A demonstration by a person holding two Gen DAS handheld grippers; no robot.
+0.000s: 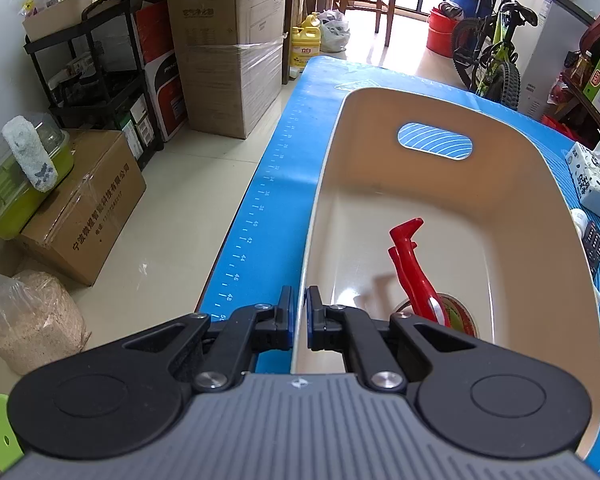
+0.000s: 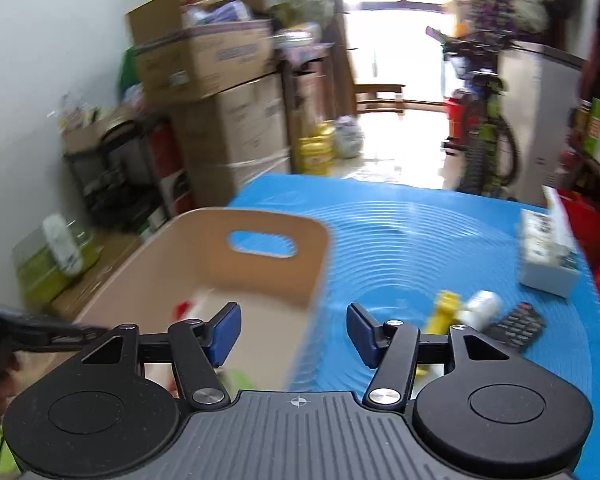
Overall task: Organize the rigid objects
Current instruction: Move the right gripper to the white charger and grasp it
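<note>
A beige bin with a handle cut-out stands on the blue mat. Inside it lie a red-handled tool and a round thing with a red and green face, partly hidden by my left gripper. The left gripper is shut on the bin's left wall, one pad on each side of it. In the blurred right wrist view my right gripper is open and empty, above the bin's right wall. On the mat to its right lie a yellow object, a white bottle and a black remote.
A tissue pack sits at the mat's right side. Off the table's left edge there are cardboard boxes, a black shelf rack and a sack on the floor. A bicycle stands beyond the far end.
</note>
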